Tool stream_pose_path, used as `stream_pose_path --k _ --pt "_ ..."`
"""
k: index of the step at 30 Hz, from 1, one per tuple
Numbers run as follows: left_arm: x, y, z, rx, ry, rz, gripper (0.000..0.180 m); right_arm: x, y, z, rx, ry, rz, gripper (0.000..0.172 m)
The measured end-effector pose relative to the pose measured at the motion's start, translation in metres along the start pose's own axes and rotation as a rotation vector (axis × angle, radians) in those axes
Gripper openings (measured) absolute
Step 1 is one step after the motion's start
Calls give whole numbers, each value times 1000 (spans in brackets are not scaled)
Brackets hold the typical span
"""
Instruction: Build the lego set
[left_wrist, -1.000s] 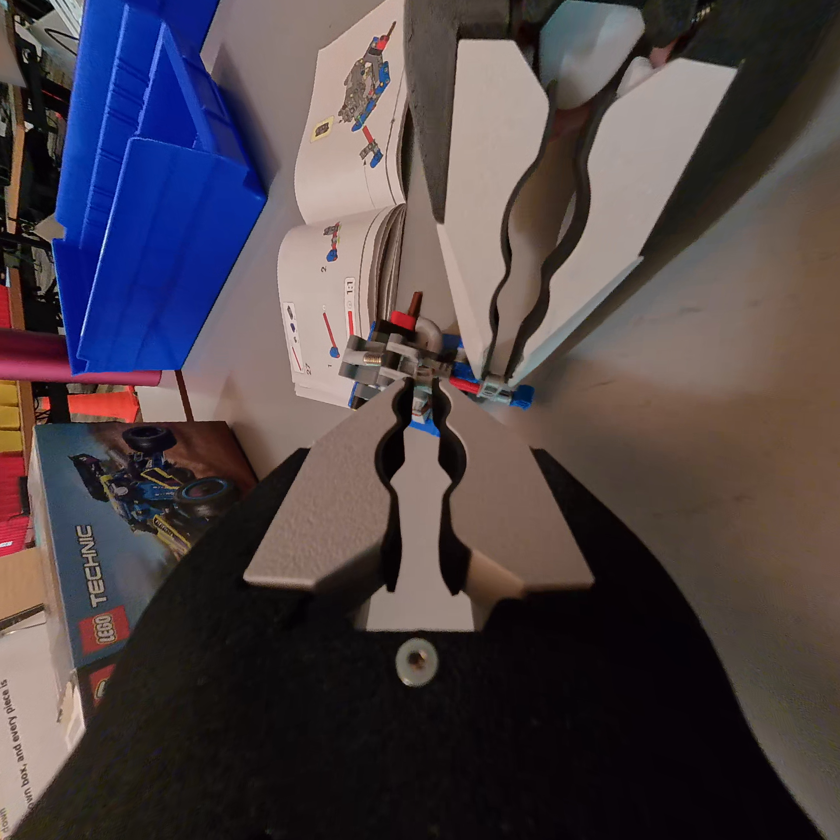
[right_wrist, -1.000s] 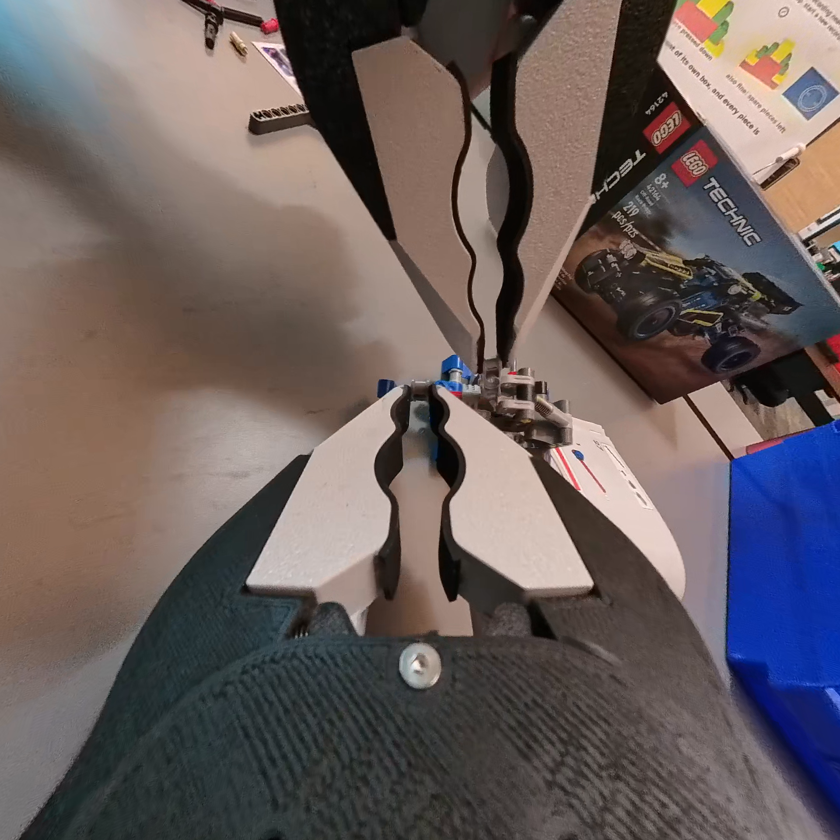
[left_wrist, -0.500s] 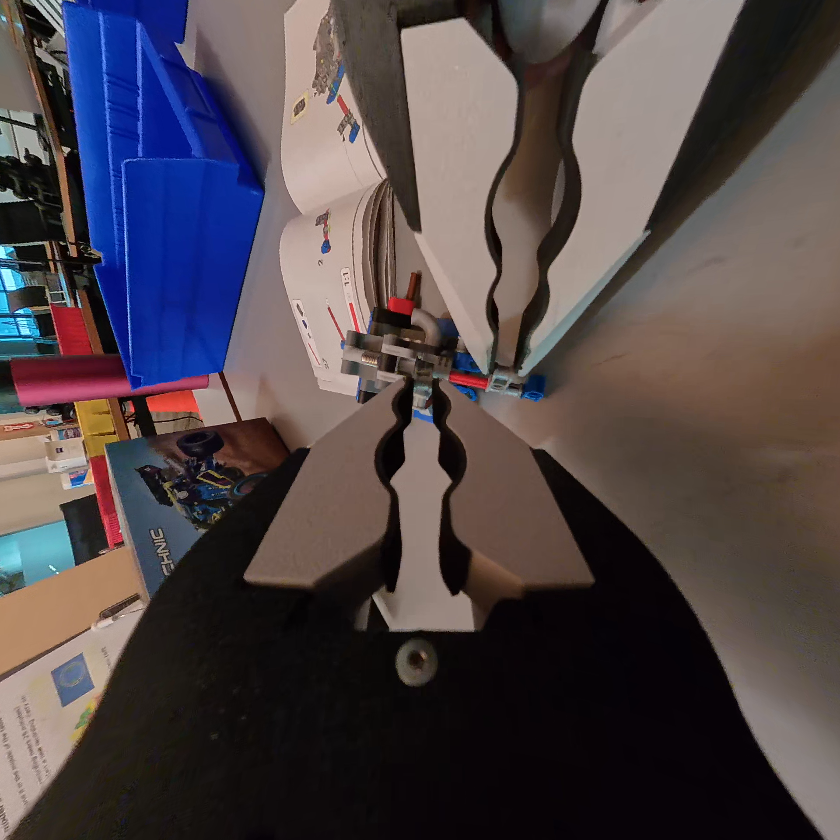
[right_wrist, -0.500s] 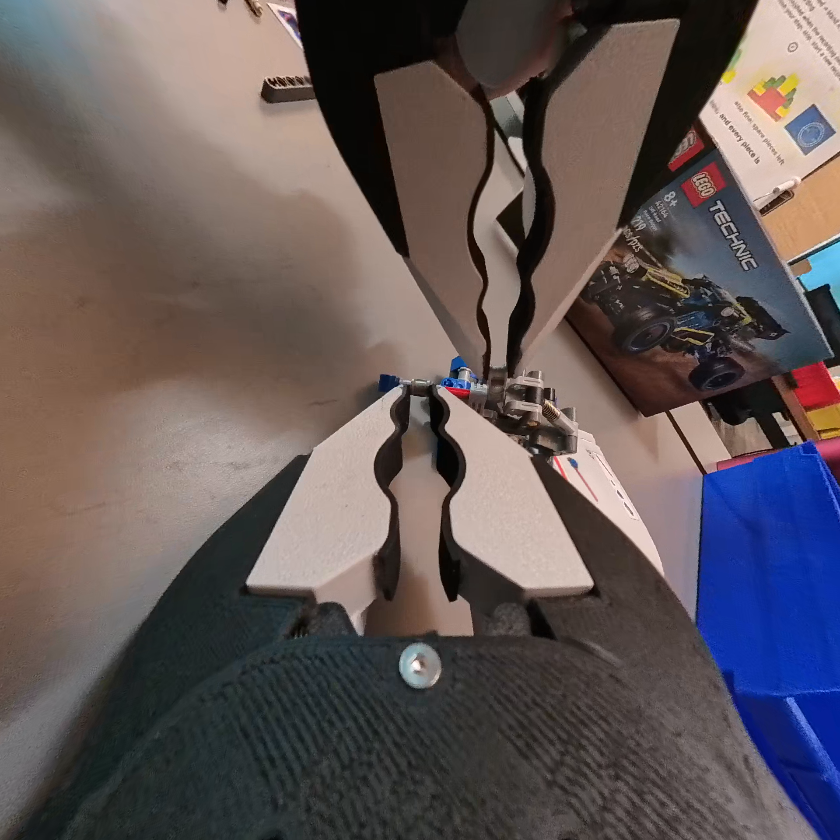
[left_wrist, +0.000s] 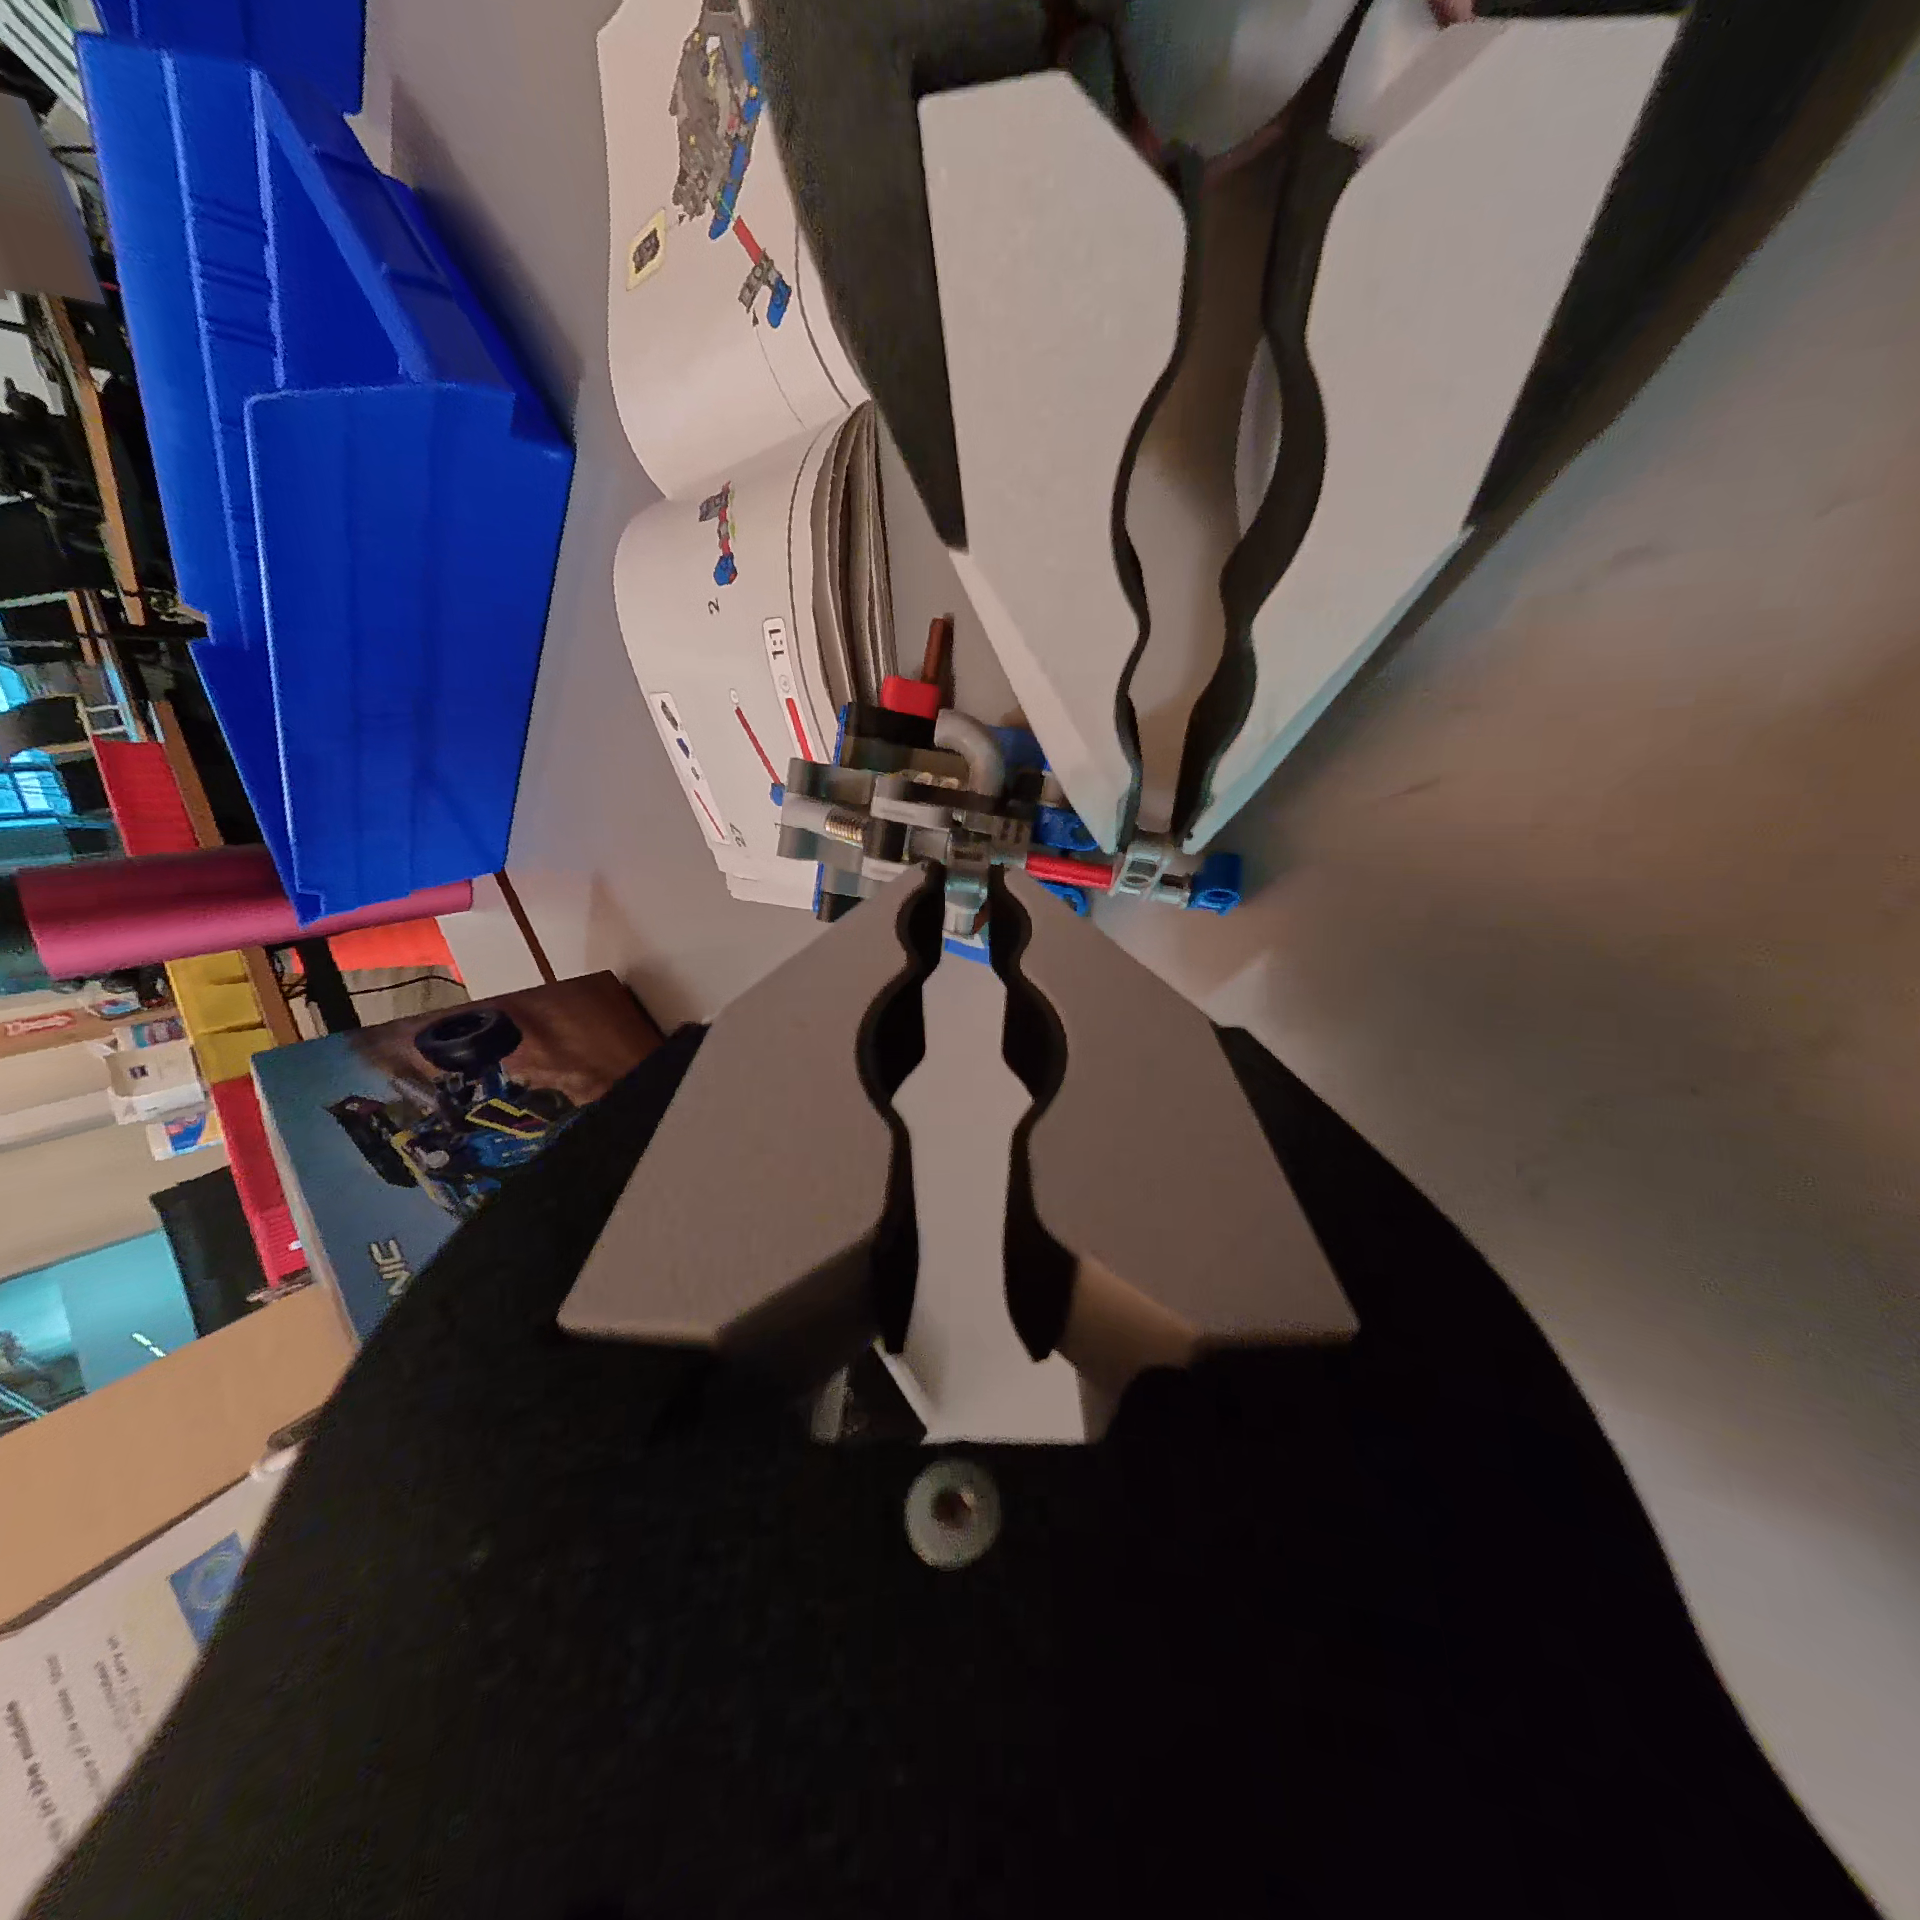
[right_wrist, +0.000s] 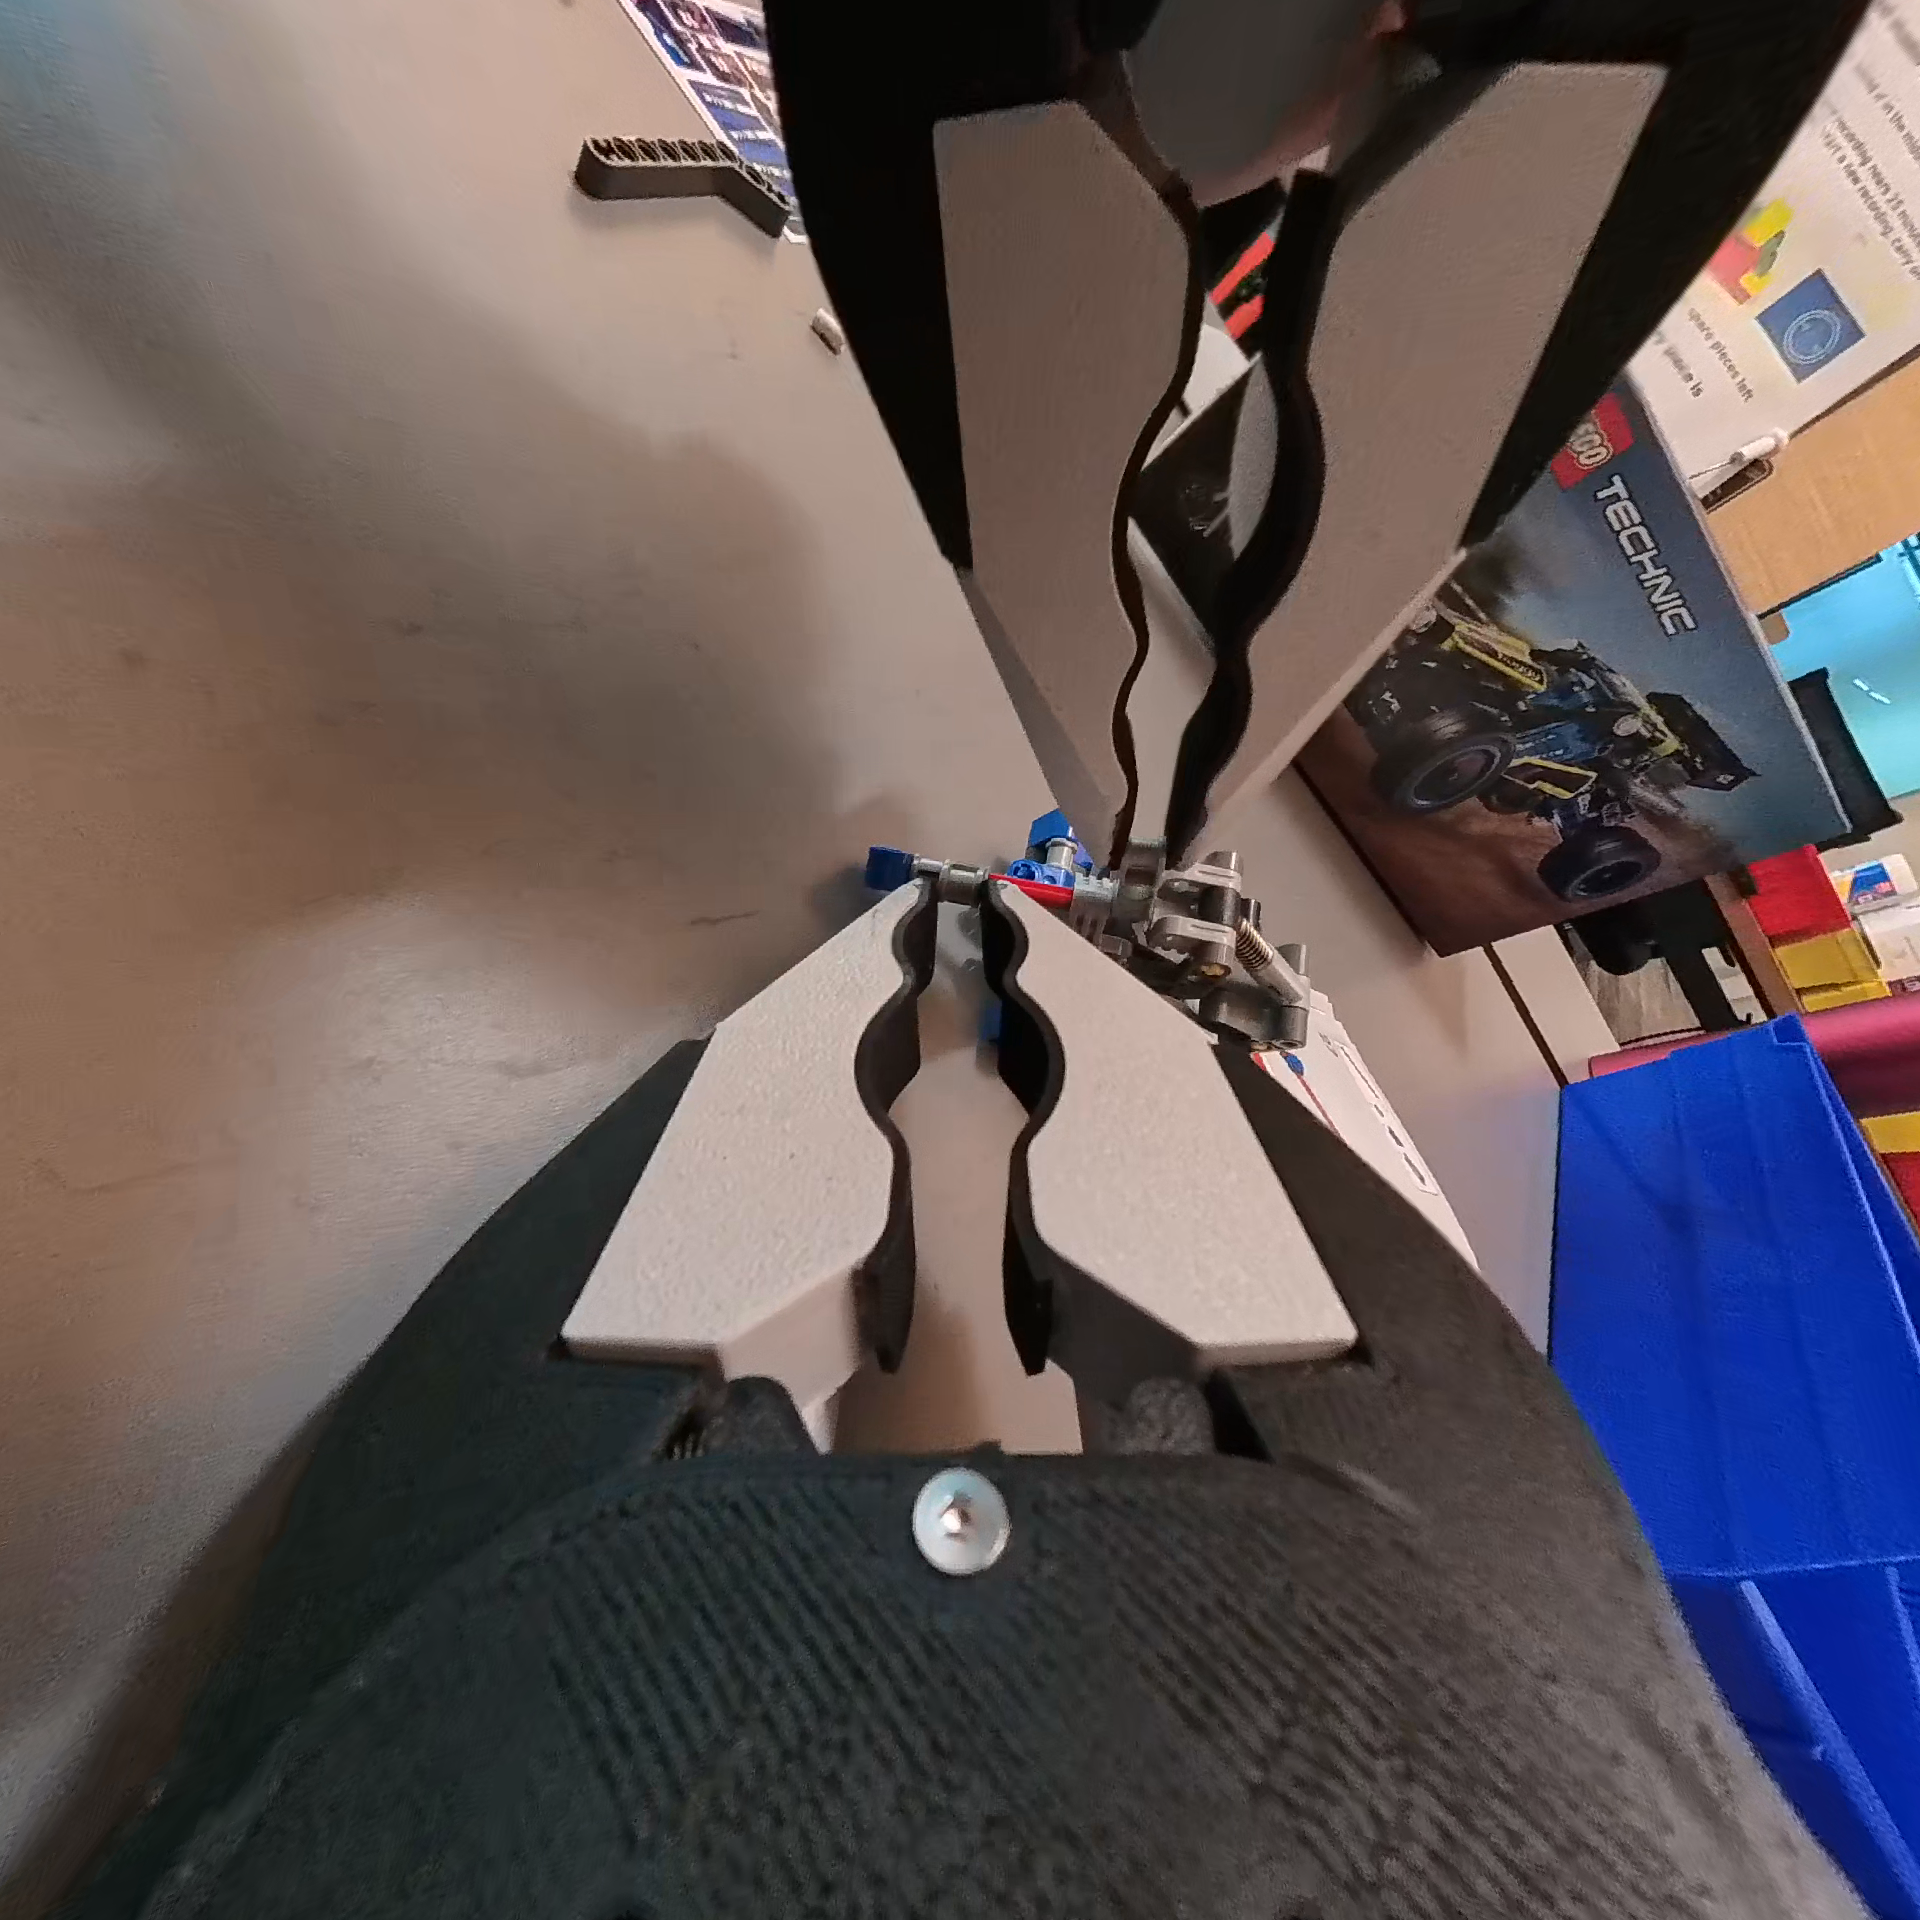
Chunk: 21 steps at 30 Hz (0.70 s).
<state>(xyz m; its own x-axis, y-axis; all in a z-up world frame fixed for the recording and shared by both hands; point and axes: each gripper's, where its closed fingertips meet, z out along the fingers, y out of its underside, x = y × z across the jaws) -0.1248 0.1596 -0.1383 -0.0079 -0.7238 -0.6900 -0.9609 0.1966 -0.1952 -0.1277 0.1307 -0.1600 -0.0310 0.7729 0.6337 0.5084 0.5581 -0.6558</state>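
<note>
Left gripper (left_wrist: 961, 902) clamps brick model's (left_wrist: 904, 805) grey connector | right gripper (right_wrist: 961, 902) pinches its axle

What my two cameras leave unclear

My left gripper (left_wrist: 961, 902) covers the near side of the brick assembly (left_wrist: 914, 805); my right gripper (left_wrist: 1155, 831) hides part of the open instruction booklet (left_wrist: 717, 436). The blue bin (right_wrist: 1745, 1299) and toy box (left_wrist: 416, 1132) run off the edges, and the tabletop (right_wrist: 156, 312) blurs.
</note>
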Motion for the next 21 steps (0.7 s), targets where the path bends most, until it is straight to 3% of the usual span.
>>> stream_pose_path --k 21 --pt "-1 2 4 -32 38 -4 5 8 -7 1 20 122 -89 6"
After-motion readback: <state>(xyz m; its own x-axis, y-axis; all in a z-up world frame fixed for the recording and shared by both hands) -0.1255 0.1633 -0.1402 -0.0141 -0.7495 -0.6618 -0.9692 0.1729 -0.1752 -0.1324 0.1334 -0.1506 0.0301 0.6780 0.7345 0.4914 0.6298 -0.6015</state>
